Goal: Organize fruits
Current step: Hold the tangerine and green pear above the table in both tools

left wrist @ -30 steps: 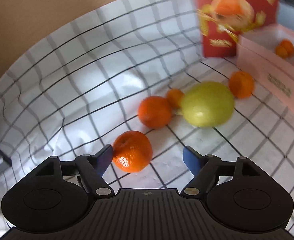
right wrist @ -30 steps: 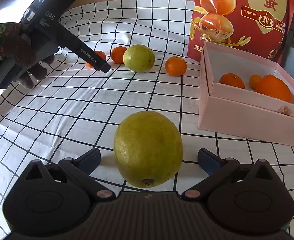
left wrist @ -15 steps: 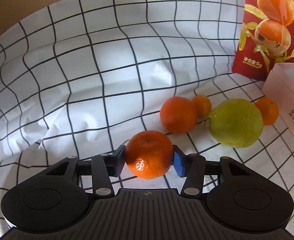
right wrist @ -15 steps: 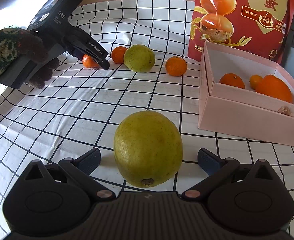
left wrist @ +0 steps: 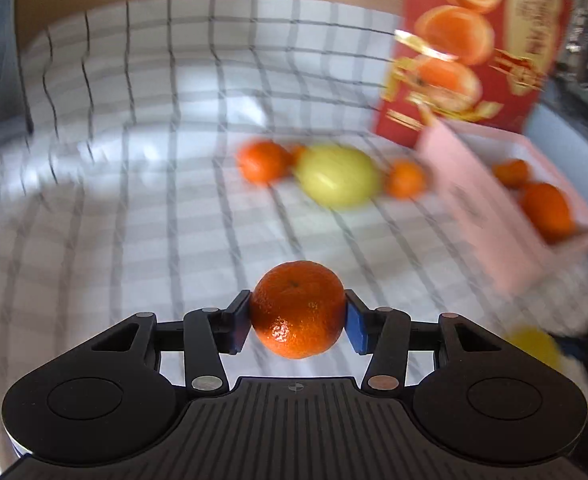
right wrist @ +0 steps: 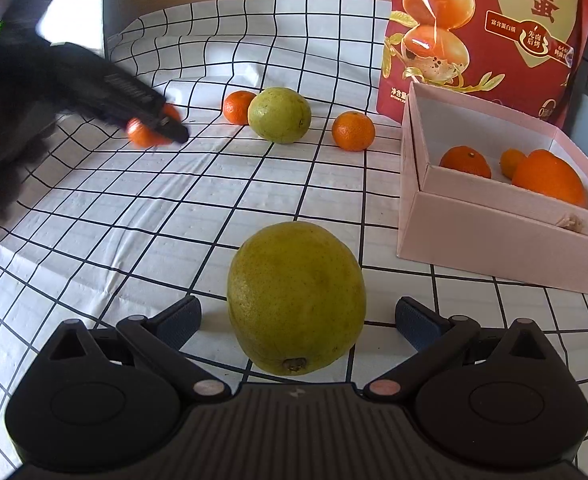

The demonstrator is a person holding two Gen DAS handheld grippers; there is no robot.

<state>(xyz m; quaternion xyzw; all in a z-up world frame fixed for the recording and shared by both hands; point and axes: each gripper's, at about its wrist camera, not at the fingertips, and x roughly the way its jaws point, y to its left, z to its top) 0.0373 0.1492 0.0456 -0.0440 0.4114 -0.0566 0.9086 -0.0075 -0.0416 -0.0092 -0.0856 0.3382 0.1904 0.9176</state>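
My left gripper [left wrist: 297, 320] is shut on a mandarin [left wrist: 297, 308], its blue pads pressing both sides, and holds it above the checked cloth [left wrist: 134, 220]. The right wrist view shows this same gripper [right wrist: 162, 120] blurred at the left, held by a gloved hand. My right gripper [right wrist: 297, 320] stands open around a large yellow-green fruit [right wrist: 295, 296] on the cloth, and its pads are clear of the fruit. An open pink box [right wrist: 493, 240] at the right holds two mandarins [right wrist: 465, 161] and a bigger orange [right wrist: 549, 178].
At the back of the cloth lie a mandarin [right wrist: 238, 107], a second yellow-green fruit [right wrist: 280, 115] and another mandarin [right wrist: 353, 131]. A red snack bag [right wrist: 485, 32] stands behind the box. The left wrist view is motion-blurred.
My left gripper closed on the nearest mandarin, lifted it off the cloth and swung toward the pink box. The right gripper and its fruit have not moved.
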